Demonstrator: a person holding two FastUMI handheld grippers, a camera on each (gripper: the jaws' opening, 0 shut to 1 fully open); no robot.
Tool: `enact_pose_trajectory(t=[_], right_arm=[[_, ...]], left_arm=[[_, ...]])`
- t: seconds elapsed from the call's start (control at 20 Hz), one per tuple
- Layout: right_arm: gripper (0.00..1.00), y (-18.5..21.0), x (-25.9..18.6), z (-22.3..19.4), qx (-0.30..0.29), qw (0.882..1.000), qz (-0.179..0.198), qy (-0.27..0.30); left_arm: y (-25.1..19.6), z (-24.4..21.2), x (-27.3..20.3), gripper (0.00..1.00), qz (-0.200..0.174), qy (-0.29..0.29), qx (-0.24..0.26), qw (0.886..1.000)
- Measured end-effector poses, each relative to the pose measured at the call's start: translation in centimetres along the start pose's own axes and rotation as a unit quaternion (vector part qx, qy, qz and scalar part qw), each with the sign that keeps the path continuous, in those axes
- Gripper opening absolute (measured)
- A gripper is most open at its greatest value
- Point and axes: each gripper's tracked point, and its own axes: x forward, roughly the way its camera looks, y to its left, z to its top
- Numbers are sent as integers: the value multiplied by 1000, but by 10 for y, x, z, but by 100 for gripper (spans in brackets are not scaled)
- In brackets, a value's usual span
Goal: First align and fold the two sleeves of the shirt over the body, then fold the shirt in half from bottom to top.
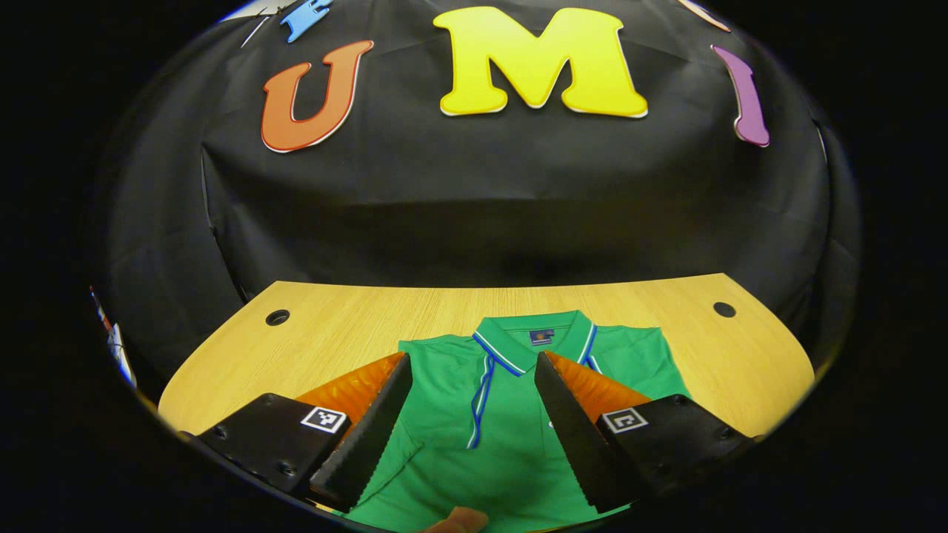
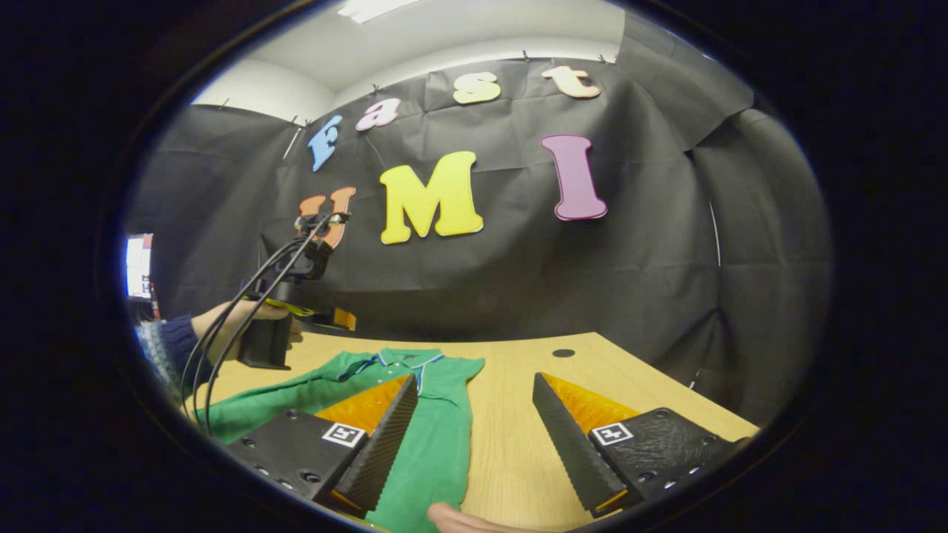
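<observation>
A green polo shirt (image 1: 511, 444) with blue and white trim lies flat on the wooden table (image 1: 341, 318), front up and collar toward the far wall. My left gripper (image 1: 472, 357) hovers open over its chest, one finger on each side of the placket. In the right gripper view the shirt (image 2: 437, 429) lies to the left, its near side edge running straight, with more cloth spreading out on its far side. My right gripper (image 2: 475, 377) is open above that edge and the bare table (image 2: 511, 444). A hand (image 2: 244, 318) holds the left gripper (image 2: 326, 318) above the shirt's far side.
The table has round cable holes near its back corners (image 1: 278, 317) (image 1: 724, 309) (image 2: 563, 353). Black cloth walls stand close behind and beside it. Cables (image 2: 222, 348) hang from the left gripper. A fingertip (image 1: 459, 520) pokes in at the bottom edge.
</observation>
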Motion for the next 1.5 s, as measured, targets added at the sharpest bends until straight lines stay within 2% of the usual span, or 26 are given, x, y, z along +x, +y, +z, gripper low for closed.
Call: enact_pose_trajectory(t=[0.05,0.35,0.4,0.55,0.6,0.65,0.7,0.9,0.95,1.0,1.1,1.15,1.2,1.5], right_arm=[[92,7,-6,8,6,1000,5,-2],[94,41,-50,46,-3,1000,5,-22],[92,44,-57,48,-9,1000,1,-21],[95,39,-83,46,-35,999,-20,-24],[91,34,-92,42,-47,998,-30,-26],[91,29,-102,34,-55,997,-40,-23],[95,27,-109,22,-61,997,-45,-17],[95,10,-130,-21,-95,993,-74,14],[92,11,-133,-34,-97,992,-72,29],[95,16,-133,-48,-94,992,-68,47],[94,21,-133,-72,-90,991,-60,78],[98,21,-133,-82,-90,990,-60,90],[96,23,-131,-90,-89,989,-59,100],[95,29,-130,-133,-83,983,-56,152]], left_arm=[[0,1,-20,100,-5,-10,-3,1000],[31,-4,-152,100,-12,-89,-1,996],[39,-12,-172,100,-13,-100,2,995],[70,-47,-218,100,4,-120,18,993],[78,-66,-228,100,8,-114,16,993],[84,-86,-236,100,8,-102,9,995],[89,-107,-241,100,9,-87,3,996],[112,-164,-259,100,23,-62,4,998],[116,-177,-261,100,25,-55,3,998],[116,-189,-266,100,24,-51,1,998],[112,-211,-266,100,12,-39,-12,999],[108,-220,-264,100,2,-29,-18,999],[106,-229,-262,100,-4,-17,-21,1000],[111,-247,-251,100,7,-5,-23,1000]])
